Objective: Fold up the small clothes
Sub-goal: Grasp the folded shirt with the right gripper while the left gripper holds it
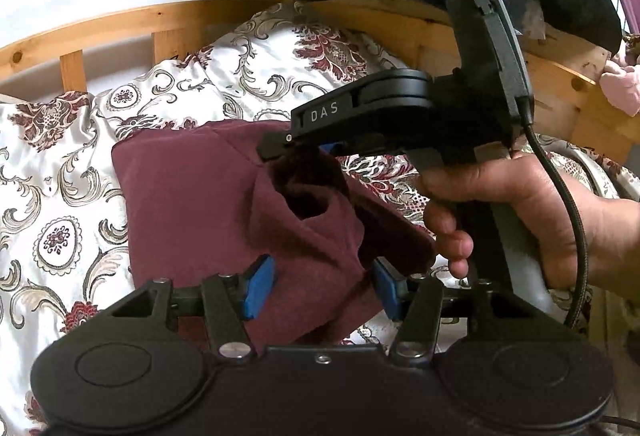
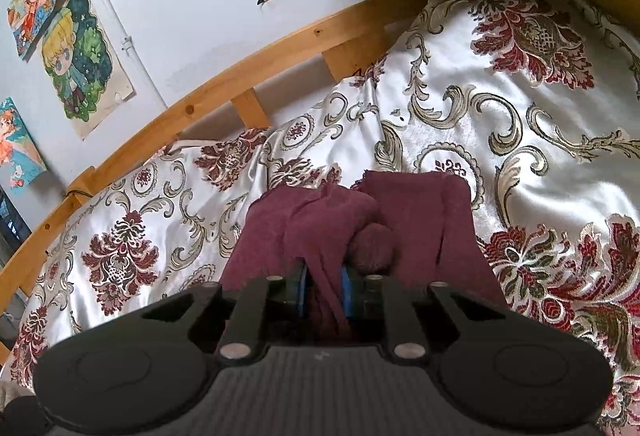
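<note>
Nearest to me in the left wrist view, my left gripper (image 1: 324,290) stands released, its blue pads (image 1: 262,286) spread to either side of the near edge of a small maroon knit garment (image 1: 208,203); the cloth lies between the pads, but I see neither one pressing on it. Just beyond, my right gripper (image 1: 320,149), held in the person's right hand (image 1: 516,207), is clenched on a bunched fold of the same garment and lifts that part off the bed. The right wrist view confirms it: the maroon cloth (image 2: 328,276) is pinched between that gripper's blue pads, and they are closing further on it.

The garment sits on a bed covered by a glossy white satin bedspread with maroon and gold floral scrolls (image 1: 60,163). Its far portion lies fairly flat, while the near side is gathered, with a tube-like opening showing. I judge the fold as only begun: one part is picked up, nothing is laid over squarely yet, and the smoothing and final folds remain.

Farther off runs the pale wooden bed rail (image 2: 208,99), and behind it a white wall with colourful cartoon posters (image 2: 76,55).

By my count: one maroon garment, two grippers, one visible hand, one bedspread. In the right wrist view at least five posters show, some cut off by the frame. I see no finished folded pile.
</note>
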The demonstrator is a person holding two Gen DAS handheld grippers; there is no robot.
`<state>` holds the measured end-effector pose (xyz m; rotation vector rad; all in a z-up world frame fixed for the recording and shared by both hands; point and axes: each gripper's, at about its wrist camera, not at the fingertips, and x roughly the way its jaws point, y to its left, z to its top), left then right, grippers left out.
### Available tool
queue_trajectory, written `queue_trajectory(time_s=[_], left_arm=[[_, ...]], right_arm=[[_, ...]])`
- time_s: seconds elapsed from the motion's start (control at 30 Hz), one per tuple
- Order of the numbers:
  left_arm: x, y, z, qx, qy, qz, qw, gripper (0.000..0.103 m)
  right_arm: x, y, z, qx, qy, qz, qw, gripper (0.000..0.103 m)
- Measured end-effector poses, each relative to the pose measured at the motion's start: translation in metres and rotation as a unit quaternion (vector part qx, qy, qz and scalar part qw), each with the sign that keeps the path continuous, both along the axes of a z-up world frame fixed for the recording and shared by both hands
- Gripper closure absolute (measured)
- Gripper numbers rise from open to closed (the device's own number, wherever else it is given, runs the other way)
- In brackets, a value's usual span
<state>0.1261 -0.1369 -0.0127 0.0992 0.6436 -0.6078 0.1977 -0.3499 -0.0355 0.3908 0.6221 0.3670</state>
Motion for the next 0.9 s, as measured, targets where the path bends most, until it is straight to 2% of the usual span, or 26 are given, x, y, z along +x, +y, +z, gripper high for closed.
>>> queue_trajectory(time_s=[0.47, 0.7, 0.9], left_arm=[[0.0, -0.002, -0.002, 0.022, -0.005, -0.004, 0.9997, 0.046], [-0.002, -0.001, -0.001, 0.019, -0.012, -0.003, 0.9997, 0.063], [-0.007, -0.004, 0.001, 0.02, -0.029, -0.014, 0.9993, 0.077]], right_arm=[[0.004, -0.002, -0.009, 0.003, 0.028, -0.009, 1.0, 0.083], [0.007, -0.009, -0.02, 0.033, 0.056, -0.023, 0.998, 0.079], [0.003, -0.006, -0.009, 0.025, 0.034, -0.031, 0.999, 0.083]])
